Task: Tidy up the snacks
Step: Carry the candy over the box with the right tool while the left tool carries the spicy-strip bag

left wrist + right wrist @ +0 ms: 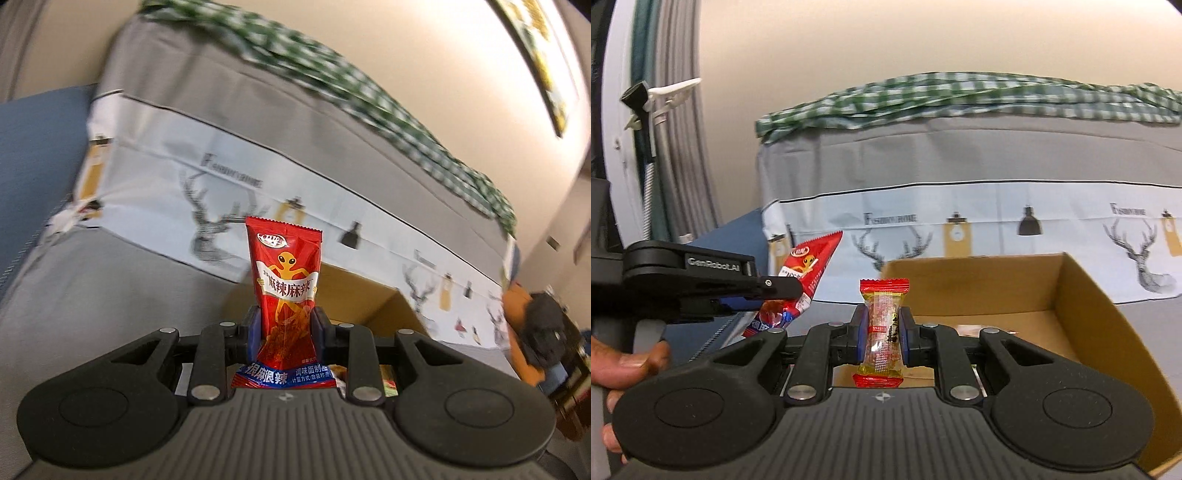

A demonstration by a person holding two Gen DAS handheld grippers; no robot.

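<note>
Nearest in the left wrist view, the left gripper (287,328) is clamped on a red snack packet (286,280), its blue pads pressing both sides of the packet's lower half. The packet stands upright between the fingers, glossy red with an orange alien figure, a white banner of Chinese characters and a blue band at the bottom; its crimped top edge is free in the air, touching nothing.

In the right wrist view, the right gripper (882,330) is closed on a clear candy bar (884,325) with red crimped ends and a speckled reddish filling, held upright. The bar's lower end dips behind the gripper body.

Just beyond both grippers sits an open cardboard box (1082,295). Its right wall rises near the right gripper's side and runs out of frame at the lower edge; the far wall stands well behind the candy. Some wrapped items lie on the box floor, mostly hidden behind the fingers and too small to identify.

To the left, the left gripper (798,291) shows side-on with the red packet tilted, a hand (624,363) cut off at the frame edge.

Farther back, a grey sofa (960,155) carries a printed deer cloth (997,229) and a green checked cloth (960,96) on top, blurred in the left view
</note>
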